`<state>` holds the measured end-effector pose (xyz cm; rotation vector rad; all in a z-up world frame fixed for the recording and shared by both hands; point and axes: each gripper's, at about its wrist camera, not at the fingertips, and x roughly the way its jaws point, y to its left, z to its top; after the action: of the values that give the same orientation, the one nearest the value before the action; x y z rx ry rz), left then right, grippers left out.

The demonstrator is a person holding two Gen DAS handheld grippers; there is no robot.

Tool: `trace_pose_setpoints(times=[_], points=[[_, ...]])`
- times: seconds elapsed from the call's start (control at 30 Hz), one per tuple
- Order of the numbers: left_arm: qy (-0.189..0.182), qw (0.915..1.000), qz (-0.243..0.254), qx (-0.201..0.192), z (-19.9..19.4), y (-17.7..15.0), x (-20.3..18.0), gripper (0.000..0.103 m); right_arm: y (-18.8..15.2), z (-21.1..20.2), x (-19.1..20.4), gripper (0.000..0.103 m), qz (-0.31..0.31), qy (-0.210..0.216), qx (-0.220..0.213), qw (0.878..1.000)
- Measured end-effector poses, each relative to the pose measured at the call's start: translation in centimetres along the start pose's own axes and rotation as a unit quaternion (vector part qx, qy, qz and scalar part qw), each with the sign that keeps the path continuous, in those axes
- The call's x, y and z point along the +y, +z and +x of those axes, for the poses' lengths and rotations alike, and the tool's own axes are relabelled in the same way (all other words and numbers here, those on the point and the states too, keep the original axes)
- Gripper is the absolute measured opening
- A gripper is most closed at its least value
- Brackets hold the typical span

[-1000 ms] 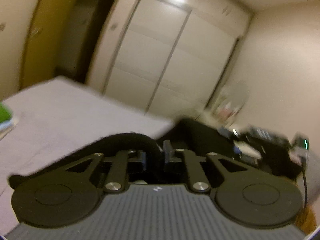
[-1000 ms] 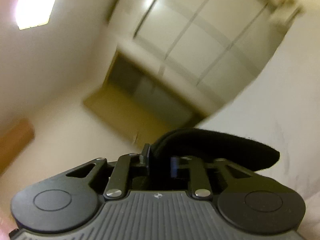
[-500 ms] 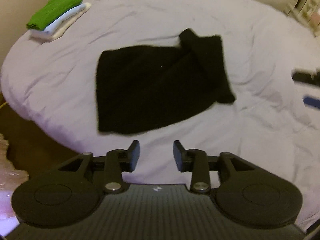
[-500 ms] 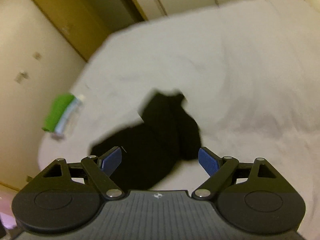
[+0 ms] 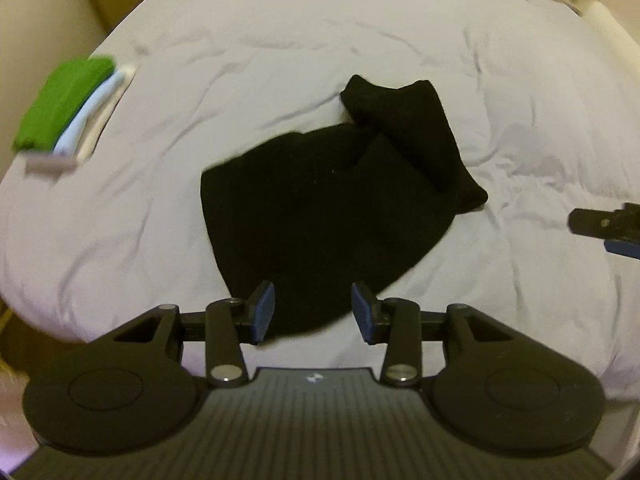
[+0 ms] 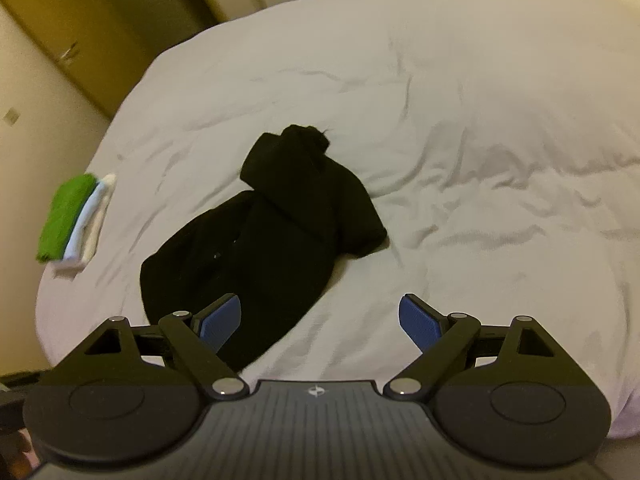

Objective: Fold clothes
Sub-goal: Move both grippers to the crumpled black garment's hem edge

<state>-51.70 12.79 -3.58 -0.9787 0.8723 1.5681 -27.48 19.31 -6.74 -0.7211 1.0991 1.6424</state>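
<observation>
Both grippers, left [image 5: 313, 312] and right [image 6: 320, 322], have just been opened empty; the crumpled black knitted garment [image 5: 336, 200] has been dropped onto the pale bedsheet [image 5: 280, 40]; regrasping seems due.

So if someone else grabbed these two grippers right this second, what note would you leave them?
Left gripper: open, holding nothing, jaws have just been opening, above the near edge of the black garment.
Right gripper: wide open, holding nothing, over the garment's near right side.
Garment: loose on the bed, roughly flat, one part bunched at the far end.
Folded stack, green on top, lies at the bed's left edge.
Done: the stack. Left: the black garment, likely by smoothing the bunched end, then folding and adding it to the stack.
</observation>
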Motion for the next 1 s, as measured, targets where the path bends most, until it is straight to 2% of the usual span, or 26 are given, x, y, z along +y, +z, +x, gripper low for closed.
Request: trace_pose_setpoints(times=[0.1,0.33,0.6,0.7,0.87,1.0], points=[[-0.007,0.9997,0.021,0.003,0.4,0.3,1.4,0.038,-1.5,0.8,2.5,0.089,0.014,-0.018,0.004,1.000],[-0.026,0.9993,0.025,0.013,0.9,-0.9,3.3,0.039,-3.6,1.3,6.1,0.089,0.001,-0.041,0.015,0.999],[-0.003,0.9995,0.025,0.020,0.6,-3.8,3.6,0.042,-6.4,1.4,6.4,0.089,0.001,-0.032,0.029,0.999],[-0.004,0.9993,0.020,0.030,0.5,-5.7,4.0,0.042,-8.1,1.5,5.9,0.089,0.000,-0.024,0.032,0.999],[-0.014,0.9985,0.016,0.051,1.1,-6.8,6.9,0.042,-10.2,1.9,5.6,0.089,0.010,-0.020,0.056,0.998],[-0.010,0.9981,0.023,0.057,2.7,-5.5,10.9,0.042,-10.5,1.4,6.5,0.089,0.010,-0.017,0.043,0.999]])
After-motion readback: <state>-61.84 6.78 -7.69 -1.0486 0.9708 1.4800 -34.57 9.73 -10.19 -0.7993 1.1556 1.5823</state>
